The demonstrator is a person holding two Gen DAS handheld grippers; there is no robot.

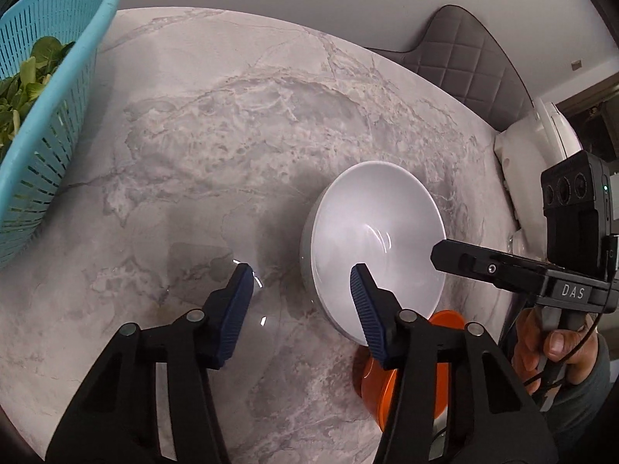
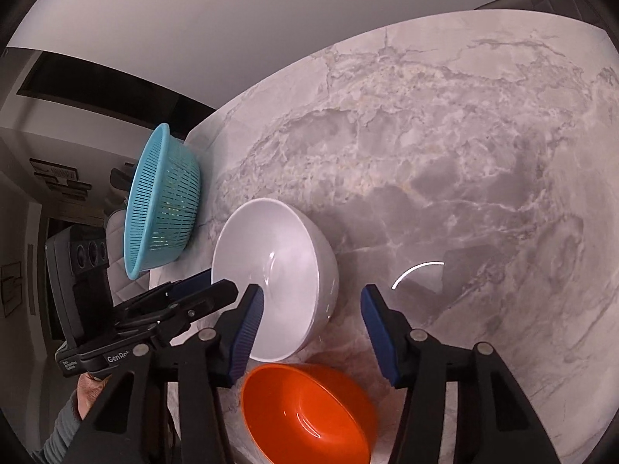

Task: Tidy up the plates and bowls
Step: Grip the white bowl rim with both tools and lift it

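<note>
Both grippers reach the white bowl (image 1: pixel 371 239)

The left gripper (image 1: pixel 301 282) and right gripper (image 2: pixel 311 303) are half open and hold nothing; the bowl's rim stands between their fingers, the orange bowl (image 2: pixel 309 413) just below. I would close squarely on the rim, then lift level.

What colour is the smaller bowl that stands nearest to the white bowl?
The smaller bowl is orange; the right wrist view shows it best.

"das" on the right hand-held gripper (image 1: pixel 439 257); "genrob" on the left hand-held gripper (image 2: pixel 216 290).
</note>
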